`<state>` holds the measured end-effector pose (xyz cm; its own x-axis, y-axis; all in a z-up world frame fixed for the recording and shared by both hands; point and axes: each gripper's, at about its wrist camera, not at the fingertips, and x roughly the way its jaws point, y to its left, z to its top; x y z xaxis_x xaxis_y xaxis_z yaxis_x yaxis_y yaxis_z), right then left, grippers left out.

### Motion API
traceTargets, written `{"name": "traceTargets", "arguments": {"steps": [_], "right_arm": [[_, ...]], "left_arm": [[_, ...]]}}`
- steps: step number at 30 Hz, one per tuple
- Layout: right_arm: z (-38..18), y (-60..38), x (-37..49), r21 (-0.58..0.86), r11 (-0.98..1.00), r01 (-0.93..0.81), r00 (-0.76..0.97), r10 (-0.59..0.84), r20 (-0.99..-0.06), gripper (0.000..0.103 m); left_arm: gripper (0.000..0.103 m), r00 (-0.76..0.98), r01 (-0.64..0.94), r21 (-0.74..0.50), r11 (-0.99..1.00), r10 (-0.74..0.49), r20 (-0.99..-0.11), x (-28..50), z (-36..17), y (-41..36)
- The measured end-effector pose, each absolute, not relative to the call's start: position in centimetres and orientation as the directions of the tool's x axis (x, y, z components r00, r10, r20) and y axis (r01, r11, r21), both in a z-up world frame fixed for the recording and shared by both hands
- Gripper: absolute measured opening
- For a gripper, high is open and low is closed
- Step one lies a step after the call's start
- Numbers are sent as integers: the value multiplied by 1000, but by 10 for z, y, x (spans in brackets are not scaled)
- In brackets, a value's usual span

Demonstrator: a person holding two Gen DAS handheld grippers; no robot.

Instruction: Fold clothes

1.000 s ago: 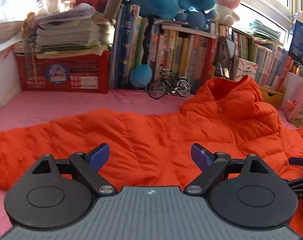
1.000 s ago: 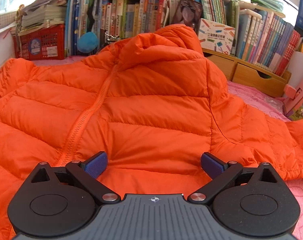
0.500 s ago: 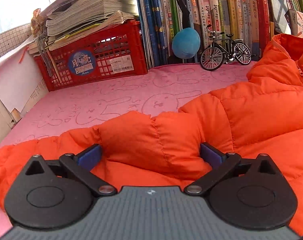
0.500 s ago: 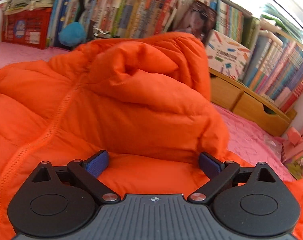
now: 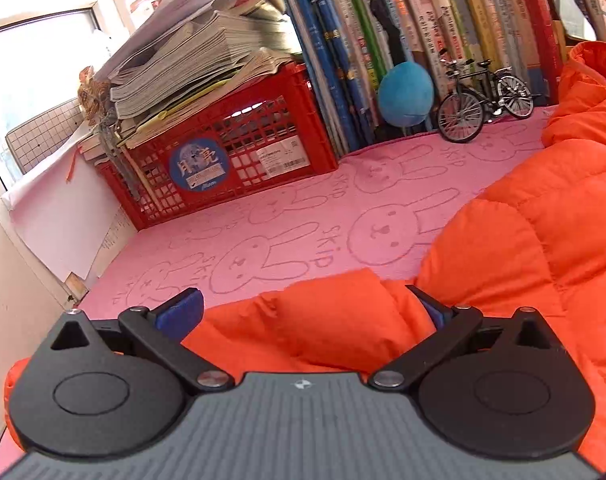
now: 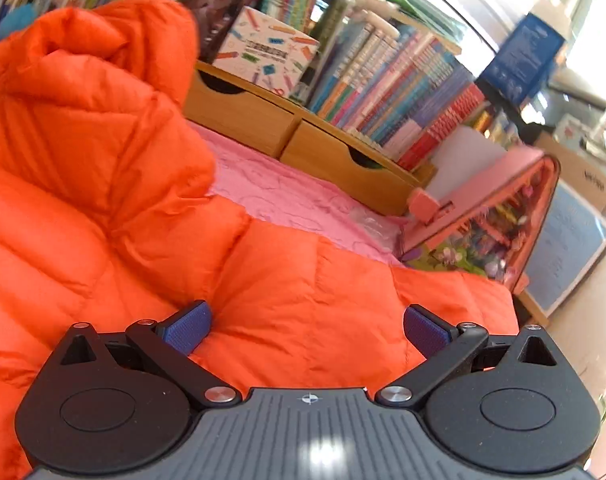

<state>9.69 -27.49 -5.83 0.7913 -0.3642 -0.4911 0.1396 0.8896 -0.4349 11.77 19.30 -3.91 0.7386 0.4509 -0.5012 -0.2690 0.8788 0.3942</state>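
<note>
While both your grippers, left (image 5: 309, 312) and right (image 6: 307, 330), gape empty over the jacket (image 5: 543, 248), closing shallow could let its slick sleeve slip free.

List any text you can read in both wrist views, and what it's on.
"SKIP": repeated beside the rabbit outlines on the pink cloth.
Round blue sticker on the red crate: large characters, too blurred to read.
White label on the crate: too small.
Book spines: unreadable.
</note>
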Motion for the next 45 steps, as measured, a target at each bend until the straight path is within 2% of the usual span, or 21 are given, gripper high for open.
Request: {"name": "traceTargets", "arguments": {"steps": [2, 5, 6, 9, 13, 16, 19, 21, 23, 26, 28, 29, 30, 34, 37, 41, 45], "right_arm": [[-52, -301, 100, -405, 889, 213, 747, -415, -519, 102], [-57, -335, 93, -497, 826, 267, 703, -520, -485, 102], [-57, -346, 89, -495, 822, 281, 692, -531, -490, 102], [-55, -377, 72, -421, 851, 312, 682, -510, -525, 102], [-45, -402, 49, -189, 936, 298, 733, -351, -583, 102], [-37, -420, 39, 61, 951, 304, 772, -208, -600, 102], [-35, -447, 35, 313, 881, 355, 803, -116, -585, 102], [-38, -461, 34, 425, 823, 377, 812, -73, -578, 102], [-45, -470, 37, 487, 778, 398, 809, -47, -586, 102], [-48, -470, 38, 494, 776, 391, 818, -48, -573, 102], [-49, -469, 39, 485, 783, 389, 820, -55, -569, 102], [-50, -468, 39, 478, 789, 387, 821, -59, -567, 102], [-50, -466, 39, 465, 798, 384, 822, -65, -566, 102], [-53, -457, 38, 407, 835, 371, 823, -92, -560, 103], [-56, -443, 40, 305, 884, 353, 817, -132, -562, 103], [-55, -434, 48, 243, 894, 375, 792, -173, -586, 103], [-56, -434, 48, 243, 894, 377, 792, -175, -585, 103]], "left_arm": [[103, 685, -349, 444, 825, 548, -480, 121, -36, 208], [101, 637, -436, 433, 788, 611, -470, 109, -25, 234], [99, 629, -457, 414, 787, 615, -475, 102, -21, 243], [99, 687, -446, 268, 854, 518, -510, 57, -13, 257], [100, 687, -505, 72, 860, 451, -571, 1, -13, 272], [100, 703, -563, -201, 802, 337, -626, -30, -16, 301], [100, 732, -555, -410, 724, 190, -654, -40, -25, 327], [100, 728, -562, -446, 697, 160, -667, -37, -33, 334], [100, 738, -561, -438, 702, 185, -649, -32, -36, 334], [100, 739, -569, -428, 702, 208, -641, -22, -39, 333], [87, 741, -582, -423, 694, 240, -627, -15, -42, 335], [76, 740, -592, -420, 688, 257, -622, -14, -43, 335], [70, 740, -600, -420, 681, 272, -615, -13, -45, 336], [69, 786, -556, -501, 664, 223, -576, -26, -50, 338], [71, 807, -527, -520, 672, 205, -553, -31, -52, 340], [81, 825, -524, -577, 627, 204, -527, -26, -54, 348], [82, 830, -545, -625, 558, 254, -497, -20, -57, 357]]}}
